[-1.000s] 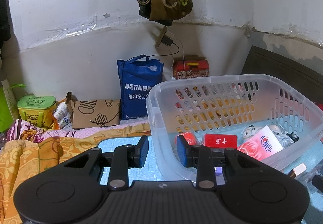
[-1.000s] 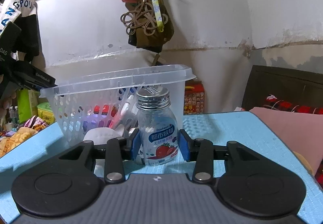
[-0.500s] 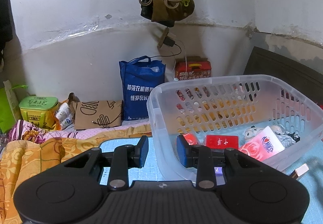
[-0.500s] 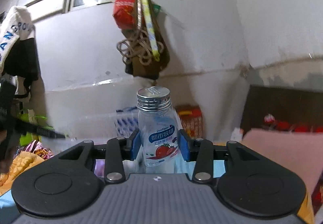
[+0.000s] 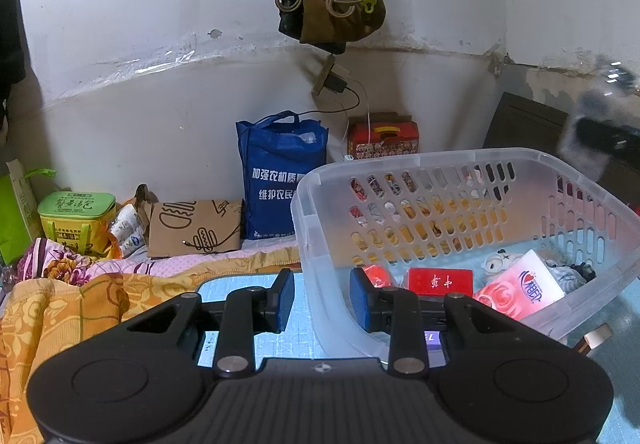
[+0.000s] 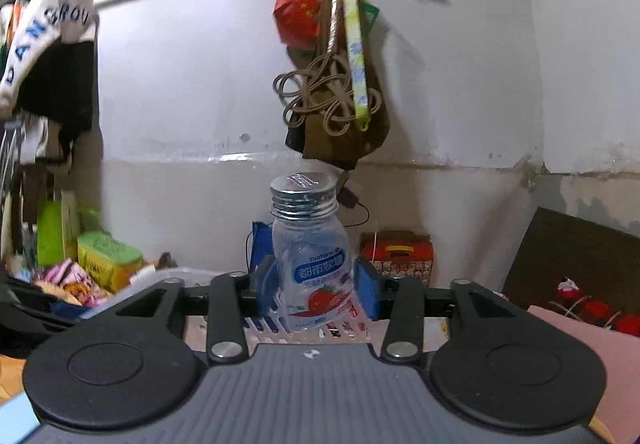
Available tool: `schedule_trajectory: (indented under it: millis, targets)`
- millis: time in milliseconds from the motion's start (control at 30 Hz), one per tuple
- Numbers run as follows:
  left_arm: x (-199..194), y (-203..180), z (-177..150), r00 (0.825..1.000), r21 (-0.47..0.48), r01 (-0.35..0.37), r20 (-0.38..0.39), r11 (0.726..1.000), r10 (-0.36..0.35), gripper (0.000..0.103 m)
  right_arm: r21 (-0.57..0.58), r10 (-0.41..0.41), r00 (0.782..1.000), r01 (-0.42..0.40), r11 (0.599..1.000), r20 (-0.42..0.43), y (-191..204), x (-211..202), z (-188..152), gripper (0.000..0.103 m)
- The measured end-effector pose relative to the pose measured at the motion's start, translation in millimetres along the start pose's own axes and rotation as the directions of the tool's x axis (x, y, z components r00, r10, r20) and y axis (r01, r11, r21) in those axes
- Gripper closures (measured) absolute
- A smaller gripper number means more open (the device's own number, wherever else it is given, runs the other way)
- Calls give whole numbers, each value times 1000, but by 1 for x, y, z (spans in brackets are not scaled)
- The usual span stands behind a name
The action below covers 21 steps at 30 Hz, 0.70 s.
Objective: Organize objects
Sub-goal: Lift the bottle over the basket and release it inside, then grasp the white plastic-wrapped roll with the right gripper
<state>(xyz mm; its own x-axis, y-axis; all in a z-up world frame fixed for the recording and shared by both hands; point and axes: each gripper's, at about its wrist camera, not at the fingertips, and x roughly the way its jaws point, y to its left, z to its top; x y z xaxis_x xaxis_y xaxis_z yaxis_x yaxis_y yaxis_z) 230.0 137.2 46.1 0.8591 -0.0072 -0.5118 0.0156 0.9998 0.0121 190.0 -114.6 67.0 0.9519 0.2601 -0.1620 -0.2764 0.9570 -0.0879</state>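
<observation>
**Bottle let go above the basket**

In the right wrist view, the right gripper [image 6: 316, 290] is seen with its blue pads opening away from the small clear plastic bottle with a silver screw cap and strawberry label [image 6: 310, 252], which was clamped between them a second ago beside the basket on the blue mat; it now tilts loose between the pads, above the clear perforated plastic basket [image 5: 460, 164]. Its drop among the items there is judged under way. The left gripper [image 5: 322, 300] is clamped on the basket's near wall, steadying it.
</observation>
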Motion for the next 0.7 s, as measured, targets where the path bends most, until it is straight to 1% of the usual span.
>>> schedule_trajectory:
  millis: [33,67,100,133,233,400,467,533,633,700]
  targets:
    - [0,0,0,1000,-1,0,0,1000,0,67,-24,-20,1000,20,999,6,2,-1,-2,0]
    - [0,0,0,1000,-1,1,0,1000,-1,67,-33,-57,998,58,998,30,4,-6,-3,0]
    - [0,-1,0,1000,-1,1,2,1000,-1,67,-30,-91,993,93,995,72,3,-14,-6,0]
    - [0,0,0,1000,2,2,5,1000,-2,67,-17,-94,992,96,995,84,0,-21,-7,0]
    - [1,1,0,1000,0,6,5,1000,-6,67,53,-62,995,58,997,82,-12,-35,-14,0]
    - [2,2,0,1000,1,3,6,1000,-3,66,111,-107,993,100,989,53,-18,-68,-43,0]
    - [1,1,0,1000,2,-2,5,1000,2,65,122,-121,992,117,986,28,-15,-76,-55,0]
    - [2,1,0,1000,2,-4,5,1000,4,65,149,-133,991,134,980,-14,-11,-89,-78,0]
    - [0,0,0,1000,4,-10,7,1000,10,65,224,-145,983,167,960,-110,-3,-98,-104,0]
    - [0,0,-1,1000,6,-10,8,1000,10,65,253,-145,978,180,950,-151,8,-105,-117,0]
